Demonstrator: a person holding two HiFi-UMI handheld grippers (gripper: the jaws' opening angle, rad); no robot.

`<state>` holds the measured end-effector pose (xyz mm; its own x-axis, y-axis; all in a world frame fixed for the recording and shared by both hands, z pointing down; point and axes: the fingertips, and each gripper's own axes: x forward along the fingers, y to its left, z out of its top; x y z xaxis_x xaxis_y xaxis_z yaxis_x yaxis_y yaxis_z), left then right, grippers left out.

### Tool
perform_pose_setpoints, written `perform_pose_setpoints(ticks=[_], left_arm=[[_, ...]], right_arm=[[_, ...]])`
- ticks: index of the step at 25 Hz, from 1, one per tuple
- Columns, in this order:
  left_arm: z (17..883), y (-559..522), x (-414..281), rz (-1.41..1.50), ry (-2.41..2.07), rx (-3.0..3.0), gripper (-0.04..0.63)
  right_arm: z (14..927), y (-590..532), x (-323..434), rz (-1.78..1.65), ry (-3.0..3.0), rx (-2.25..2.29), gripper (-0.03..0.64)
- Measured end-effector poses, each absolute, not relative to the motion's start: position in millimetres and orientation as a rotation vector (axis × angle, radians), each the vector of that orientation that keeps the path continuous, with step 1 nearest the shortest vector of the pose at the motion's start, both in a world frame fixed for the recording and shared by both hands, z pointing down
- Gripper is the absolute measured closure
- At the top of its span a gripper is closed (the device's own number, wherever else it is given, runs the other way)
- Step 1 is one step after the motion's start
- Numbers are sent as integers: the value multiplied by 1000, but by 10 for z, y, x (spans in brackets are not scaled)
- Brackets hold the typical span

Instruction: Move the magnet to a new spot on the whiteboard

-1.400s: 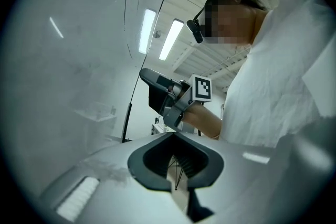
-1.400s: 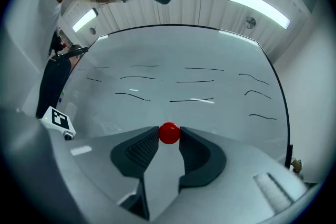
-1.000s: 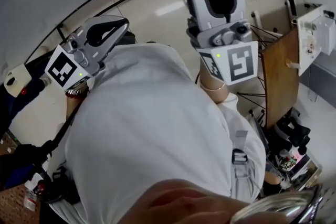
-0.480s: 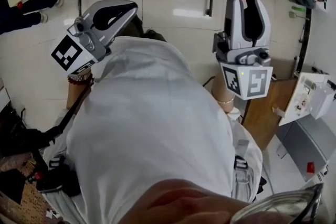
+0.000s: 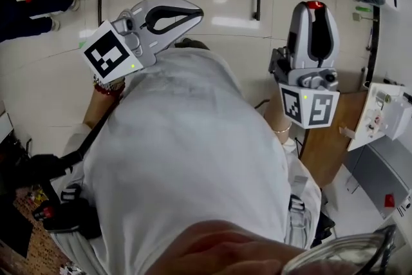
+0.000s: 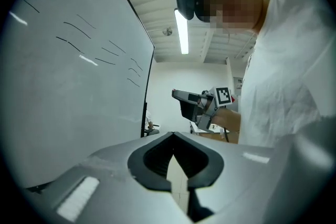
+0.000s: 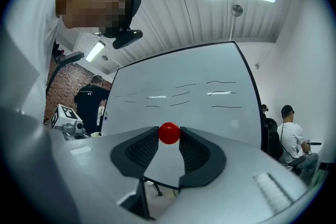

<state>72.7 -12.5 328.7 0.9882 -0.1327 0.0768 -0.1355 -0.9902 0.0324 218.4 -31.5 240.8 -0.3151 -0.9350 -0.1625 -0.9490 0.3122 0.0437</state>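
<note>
The right gripper [image 7: 169,136] pinches the red magnet [image 7: 169,132] at its jaw tips, clear of the whiteboard [image 7: 199,107] ahead at 12 o'clock. The left gripper [image 6: 173,135] is closed, empty. Pickup looks done; placing it at a new spot remains.

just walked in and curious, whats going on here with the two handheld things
A person holds a tool in each hand, facing a whiteboard. The right tool is shut on a red magnet, pinched at its tips and held in the air, apparently short of the board. The left tool is shut with nothing in it.
</note>
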Motion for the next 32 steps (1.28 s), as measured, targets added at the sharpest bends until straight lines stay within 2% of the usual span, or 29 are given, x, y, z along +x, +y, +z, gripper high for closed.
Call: perform_pose_setpoints(ticks=[8,21,32], left_arm=[[3428,331,537,304,-91,3060,589],[3376,716,-489,105,-213,3005,589],[3222,879,-591,20,-129,3006,589]], right_arm=[[2371,-44,1935,162,2451,-1785,494],[2233,227,706,202,2585,-1645,494],[2244,536,501,163,2551,-1725,494]])
